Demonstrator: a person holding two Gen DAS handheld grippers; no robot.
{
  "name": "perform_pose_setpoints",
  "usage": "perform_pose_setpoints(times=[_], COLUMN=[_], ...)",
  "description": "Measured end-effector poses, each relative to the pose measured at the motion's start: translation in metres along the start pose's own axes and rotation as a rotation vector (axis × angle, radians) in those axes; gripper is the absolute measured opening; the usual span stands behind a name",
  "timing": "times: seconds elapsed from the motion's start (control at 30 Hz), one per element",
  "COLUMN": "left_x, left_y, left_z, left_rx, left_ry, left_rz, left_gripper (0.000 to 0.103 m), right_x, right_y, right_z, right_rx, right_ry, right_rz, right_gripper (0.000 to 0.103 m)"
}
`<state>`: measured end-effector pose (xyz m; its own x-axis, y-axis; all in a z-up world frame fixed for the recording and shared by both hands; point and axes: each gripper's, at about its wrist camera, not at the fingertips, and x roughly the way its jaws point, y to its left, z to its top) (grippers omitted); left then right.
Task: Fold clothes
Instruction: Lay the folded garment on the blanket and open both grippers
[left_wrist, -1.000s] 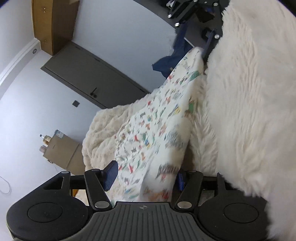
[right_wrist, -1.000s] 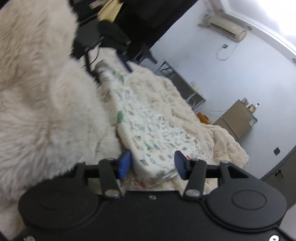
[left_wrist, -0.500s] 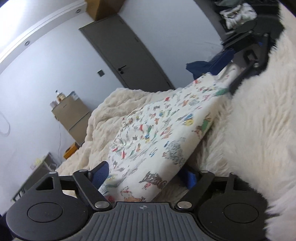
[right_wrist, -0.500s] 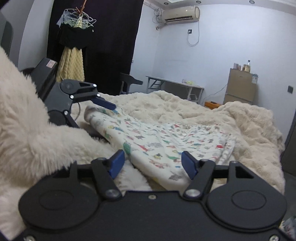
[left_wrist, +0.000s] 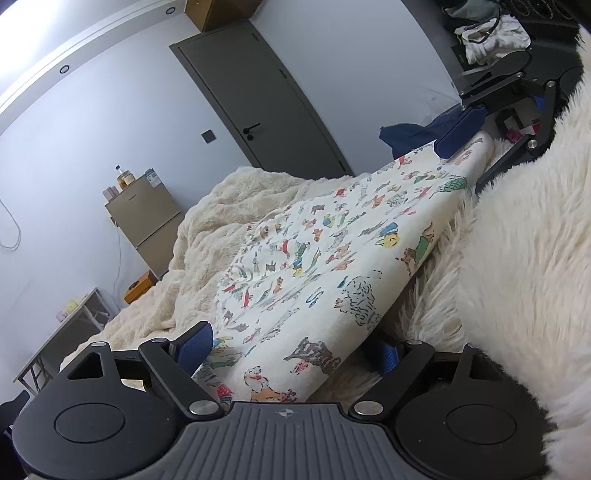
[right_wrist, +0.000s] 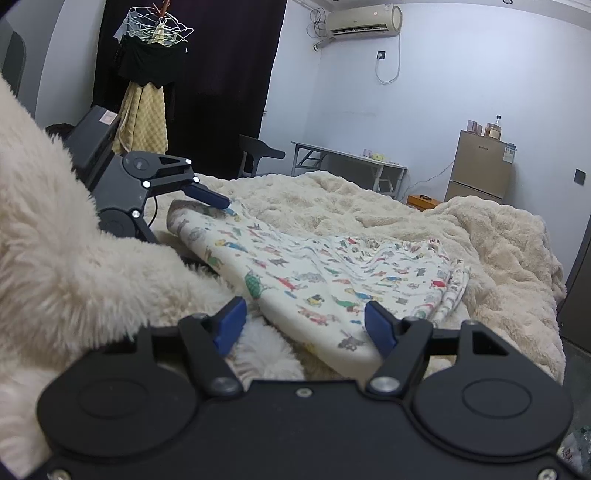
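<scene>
Left wrist view looks along a folded printed garment (left_wrist: 325, 266) lying on a cream fluffy blanket (left_wrist: 207, 236) spread over the bed. One end of it sits between the blue pads of the left gripper (left_wrist: 291, 349), whose jaws are opening and stand clear of the cloth. At the far end the right gripper (right_wrist: 304, 325) brackets the other edge, jaws spread, pads not pressing. Both tools tilt slightly downward. A shaggy white sleeve (right_wrist: 55, 266) crowds each view. The garment is soft cotton, scattered with small coloured animals.
</scene>
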<state>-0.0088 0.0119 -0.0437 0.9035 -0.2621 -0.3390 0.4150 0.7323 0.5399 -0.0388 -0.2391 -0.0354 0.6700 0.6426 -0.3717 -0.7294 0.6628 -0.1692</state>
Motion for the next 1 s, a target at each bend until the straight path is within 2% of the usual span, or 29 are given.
perform_pose_setpoints(times=[0.43, 0.77, 1.0], left_x=[0.002, 0.002, 0.001], left_y=[-0.001, 0.001, 0.001], left_z=[-0.001, -0.003, -0.003], left_rx=[-0.005, -0.007, -0.01], left_ry=[-0.005, -0.006, -0.005], left_rz=[0.006, 0.005, 0.005], left_gripper=[0.085, 0.085, 0.085], right_x=[-0.002, -0.008, -0.015], right_y=[-0.007, -0.012, -0.023], right_z=[0.0, 0.004, 0.004], right_rx=[0.04, -0.025, -0.016], right_ry=[0.006, 0.071, 0.121], right_rz=[0.009, -0.108, -0.09], right_gripper=[0.071, 0.08, 0.08])
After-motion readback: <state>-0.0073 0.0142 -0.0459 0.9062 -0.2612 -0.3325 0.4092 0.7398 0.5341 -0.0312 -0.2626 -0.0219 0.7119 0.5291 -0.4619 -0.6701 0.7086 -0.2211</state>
